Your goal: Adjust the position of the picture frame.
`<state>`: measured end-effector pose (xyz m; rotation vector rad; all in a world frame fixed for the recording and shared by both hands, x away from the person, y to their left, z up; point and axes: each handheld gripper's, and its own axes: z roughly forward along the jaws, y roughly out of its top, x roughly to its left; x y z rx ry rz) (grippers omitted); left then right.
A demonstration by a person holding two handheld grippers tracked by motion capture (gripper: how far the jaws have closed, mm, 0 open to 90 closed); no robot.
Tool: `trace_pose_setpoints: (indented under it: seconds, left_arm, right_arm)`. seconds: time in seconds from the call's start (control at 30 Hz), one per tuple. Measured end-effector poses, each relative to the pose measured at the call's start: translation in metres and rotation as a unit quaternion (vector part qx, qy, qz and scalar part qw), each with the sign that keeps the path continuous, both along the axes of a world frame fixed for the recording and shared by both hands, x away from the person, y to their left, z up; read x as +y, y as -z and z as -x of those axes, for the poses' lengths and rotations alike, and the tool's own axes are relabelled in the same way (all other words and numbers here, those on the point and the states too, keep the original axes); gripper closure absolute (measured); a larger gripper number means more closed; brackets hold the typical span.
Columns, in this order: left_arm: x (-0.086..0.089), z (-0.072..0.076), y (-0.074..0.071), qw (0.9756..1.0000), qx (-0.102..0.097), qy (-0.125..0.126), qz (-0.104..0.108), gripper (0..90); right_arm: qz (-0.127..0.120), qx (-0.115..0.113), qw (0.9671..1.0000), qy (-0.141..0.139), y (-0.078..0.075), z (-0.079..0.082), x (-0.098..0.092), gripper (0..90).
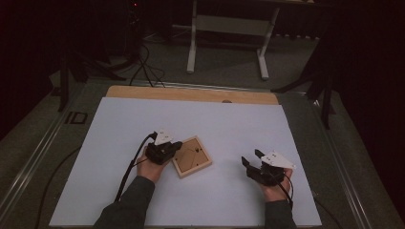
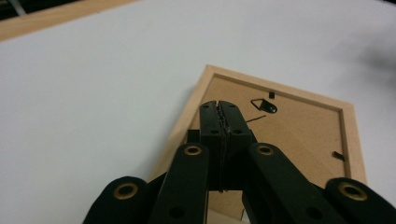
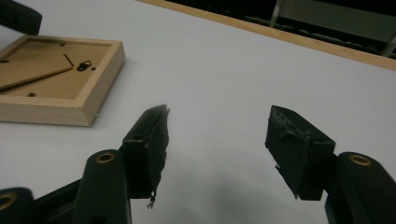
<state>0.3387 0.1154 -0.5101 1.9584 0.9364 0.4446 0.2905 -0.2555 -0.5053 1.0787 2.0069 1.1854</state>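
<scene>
A small wooden picture frame lies face down on the white sheet, showing its brown backing board and a black hanger hook. My left gripper is over the frame's left corner with its jaws pressed together; I cannot tell whether anything thin is caught between them. In the right gripper view the frame lies at the upper left, with a strip of its backing slightly raised. My right gripper hovers to the right of the frame, apart from it, its jaws wide open with nothing between them.
The white sheet covers most of the table, with a wooden strip along the far edge. Beyond the table are a white-legged stand and cables on the floor. Dark tripod legs flank both far corners.
</scene>
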Motion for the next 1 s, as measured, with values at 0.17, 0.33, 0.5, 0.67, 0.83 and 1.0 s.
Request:
trace_pose_setpoints:
  seconds: [0.17, 0.33, 0.5, 0.67, 0.83, 1.0]
  left_arm:
    - [0.011, 0.004, -0.003, 0.9999, -0.003, -0.013, 0.007, 89.3]
    - [0.023, 0.010, 0.002, 0.9996, 0.003, -0.027, 0.011, 89.4]
    - [0.029, 0.019, 0.008, 0.9995, 0.009, -0.030, 0.007, 89.4]
    - [0.033, 0.029, 0.014, 0.9994, 0.016, -0.030, 0.004, 89.5]
    - [0.033, 0.032, 0.018, 0.9991, 0.034, -0.025, 0.007, 89.5]
    - [0.032, 0.033, 0.022, 0.9988, 0.043, -0.022, 0.001, 89.5]
  right_arm:
    - [0.002, 0.004, 0.9999, -0.011, 0.001, -0.001, 0.008, 43.0]
    - [0.008, 0.011, 0.9993, -0.035, 0.002, -0.003, 0.024, 52.6]
    - [0.008, 0.019, 0.9978, -0.063, 0.002, -0.005, 0.043, 64.2]
    - [0.016, 0.033, 0.9965, -0.075, 0.004, -0.009, 0.061, 76.0]
    - [0.022, 0.046, 0.9952, -0.084, 0.009, -0.014, 0.078, 89.6]
    - [0.035, 0.070, 0.9928, -0.091, 0.020, -0.018, 0.095, 89.8]
